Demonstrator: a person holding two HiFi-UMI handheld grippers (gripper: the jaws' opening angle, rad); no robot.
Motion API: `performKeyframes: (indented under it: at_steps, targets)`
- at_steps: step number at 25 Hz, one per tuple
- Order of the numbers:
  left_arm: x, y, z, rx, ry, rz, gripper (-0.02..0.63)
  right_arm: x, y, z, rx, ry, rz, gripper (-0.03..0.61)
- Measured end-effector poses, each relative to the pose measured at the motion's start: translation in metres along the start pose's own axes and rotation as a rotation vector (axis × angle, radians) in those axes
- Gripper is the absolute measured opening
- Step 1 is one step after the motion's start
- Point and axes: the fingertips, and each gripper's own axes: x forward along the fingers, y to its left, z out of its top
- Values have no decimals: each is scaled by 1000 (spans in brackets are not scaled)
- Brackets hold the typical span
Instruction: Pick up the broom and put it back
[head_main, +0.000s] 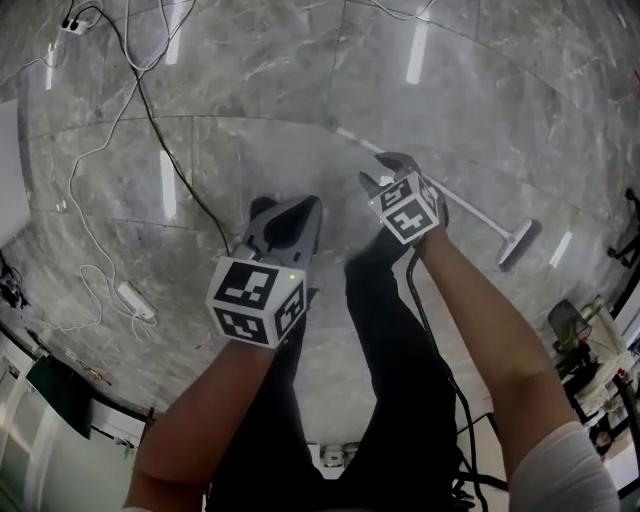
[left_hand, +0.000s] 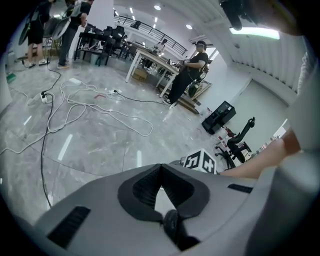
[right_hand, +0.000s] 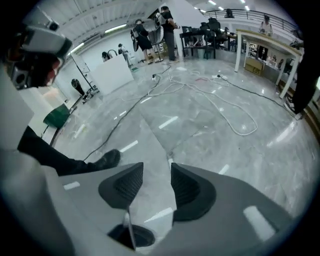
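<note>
The broom (head_main: 482, 223) lies flat on the grey stone floor (head_main: 250, 80), its head at the right end. The right gripper (head_main: 381, 170) is over the middle of the broom's stick, jaws spread wide with only floor between them. The left gripper (head_main: 288, 215) is left of the broom, jaws pressed together and empty.
</note>
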Motion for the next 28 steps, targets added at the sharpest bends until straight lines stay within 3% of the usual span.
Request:
performKeyframes:
  at_steps: [7,14,21,25,28]
  targets:
    - [106,57,-59,4,50,-43,8,167,-45,-56,-112,137,-8,170]
    - [155,102,-95,-3,88,-63,8,256,-74,-92,-181,258,-20,172]
    - [164,123,-109,-66,93,-44,8,272,-74,-98,-406,293,-90,104]
    - [159,115,-101,-55,82,-47,8,261,-76,-86,-299,249,-78,87]
    - [146,104,-82,-34,49,-38,8,221,-71,-53,-272,142,-82,86]
